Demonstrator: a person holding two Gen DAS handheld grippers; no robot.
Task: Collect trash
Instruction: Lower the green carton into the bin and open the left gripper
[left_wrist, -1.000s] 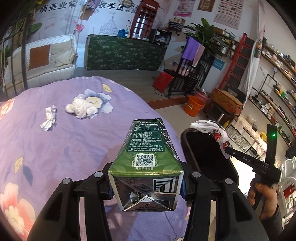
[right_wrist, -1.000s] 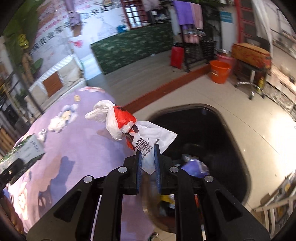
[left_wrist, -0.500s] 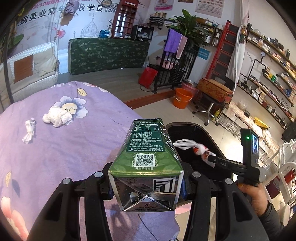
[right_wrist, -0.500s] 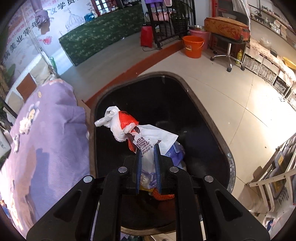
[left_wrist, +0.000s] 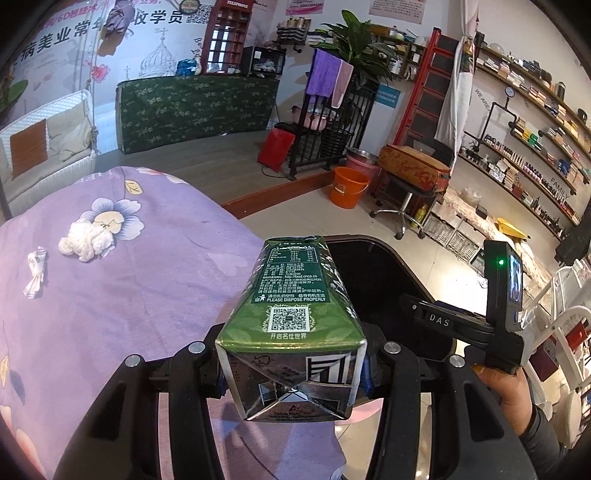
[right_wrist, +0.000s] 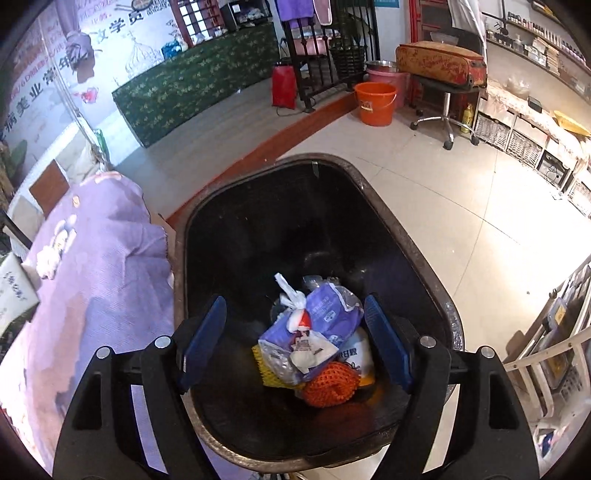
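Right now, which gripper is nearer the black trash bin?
Right. The right gripper hangs open directly over the black trash bin. The left gripper, shut on the green Tetra Pak carton, sits beside the bin, above the purple tablecloth.

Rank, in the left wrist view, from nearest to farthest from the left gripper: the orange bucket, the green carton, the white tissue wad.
1. green carton: clamped in the left gripper.
2. white tissue wad: far left, on the purple cloth.
3. orange bucket: on the floor, beyond the table, right.

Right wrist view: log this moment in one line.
right tongs open over black bin | white-red bag in bin | left tongs hold green carton
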